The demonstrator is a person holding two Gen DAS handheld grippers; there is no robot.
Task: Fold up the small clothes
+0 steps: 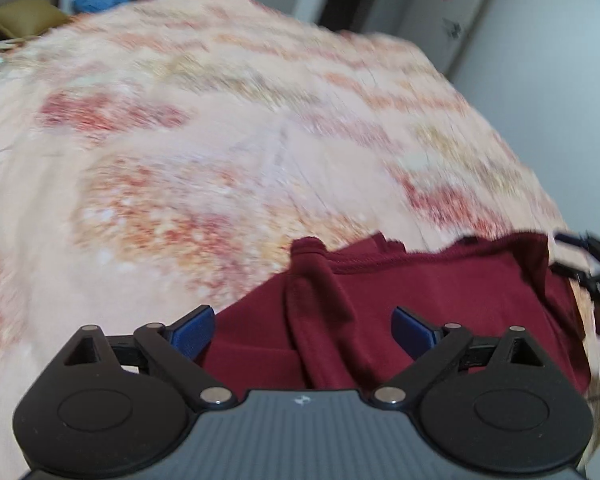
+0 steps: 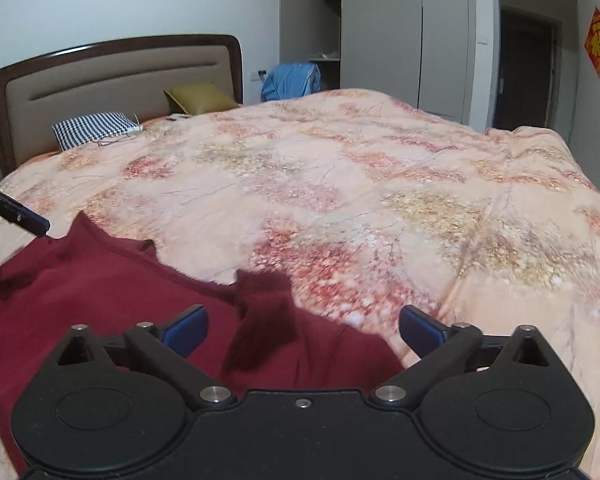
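A: Condition of tools?

B: Left gripper [image 1: 303, 330] spread wide, nothing held. Right gripper [image 2: 303, 330] likewise spread, empty. Both poised over red garment [image 2: 100, 300].

A: Location of garment?

B: Lying rumpled on near edge of floral bedspread [image 2: 380, 184], a bunched ridge between each pair of fingers.

A: Advice for the step in hand?

B: Probably best to pinch one layer only at matching corners, lift evenly, smooth flat before creasing. Risk of snagging bedspread beneath.

Maroon garment [image 2: 100, 292] on floral bedspread [image 2: 380, 184]
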